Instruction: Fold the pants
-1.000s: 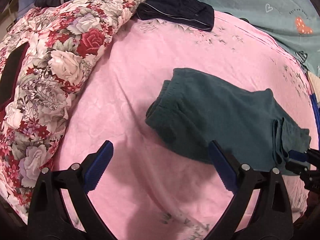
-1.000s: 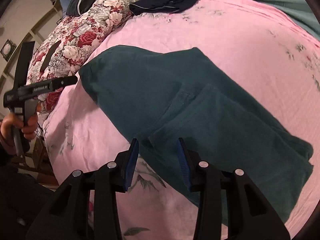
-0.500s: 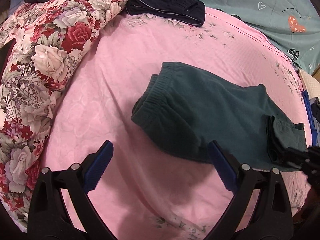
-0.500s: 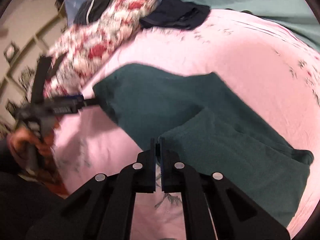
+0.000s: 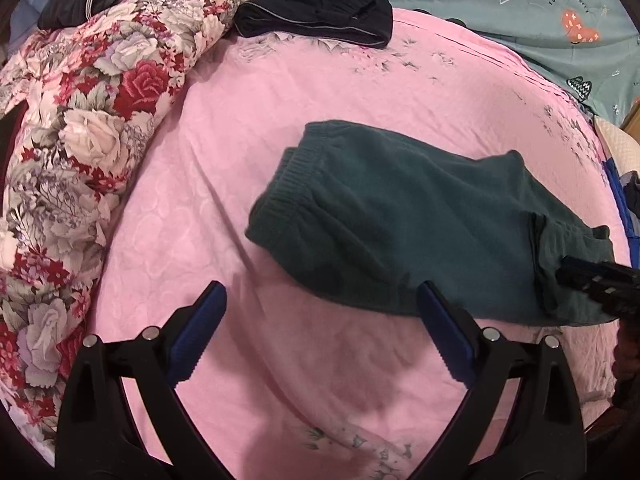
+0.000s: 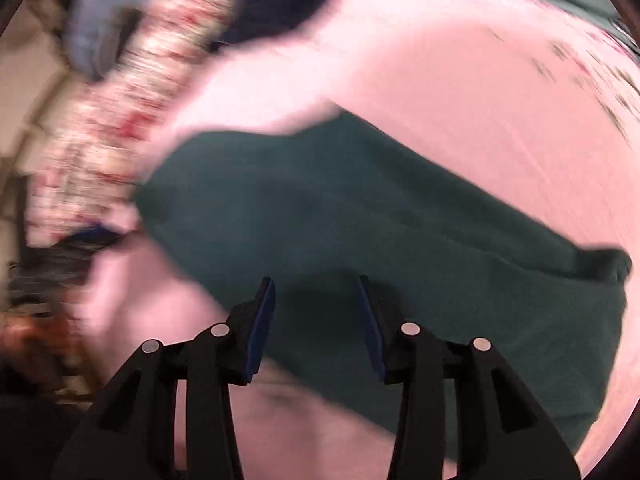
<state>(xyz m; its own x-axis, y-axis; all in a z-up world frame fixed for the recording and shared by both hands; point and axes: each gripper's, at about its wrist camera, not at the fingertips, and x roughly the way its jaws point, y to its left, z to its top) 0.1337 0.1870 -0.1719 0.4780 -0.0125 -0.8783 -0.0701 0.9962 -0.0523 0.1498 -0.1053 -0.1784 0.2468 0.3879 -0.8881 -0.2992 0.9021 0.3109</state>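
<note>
- Right now my left tool point(image 5: 320, 334) stands spread wide, gripping nothing, with only the pink bedsheet point(image 5: 320, 100) between its blue pads point(image 5: 198, 334).
- My left tool's right pad sits at the near edge of the dark green pants point(image 5: 400, 220); whether it touches the cloth I cannot tell.
- My right tool point(image 6: 316, 320) is partly spread and its jaws are opening; the green pants point(image 6: 360, 200) lie under the gap, but the pads do not press on them, so it is released.
- From the left wrist view, my right tool point(image 5: 600, 280) shows as a black tip at the far right, over the folded-back leg end of the pants.
- The pants lie flat on the bed, folded lengthwise, ribbed waistband toward the floral quilt point(image 5: 80, 140) and leg ends toward my right tool.
- A dark navy garment point(image 5: 316, 8) rests at the far edge of the pink sheet, well apart from the pants.
- The right wrist view is blurred, so finer detail is lost.
</note>
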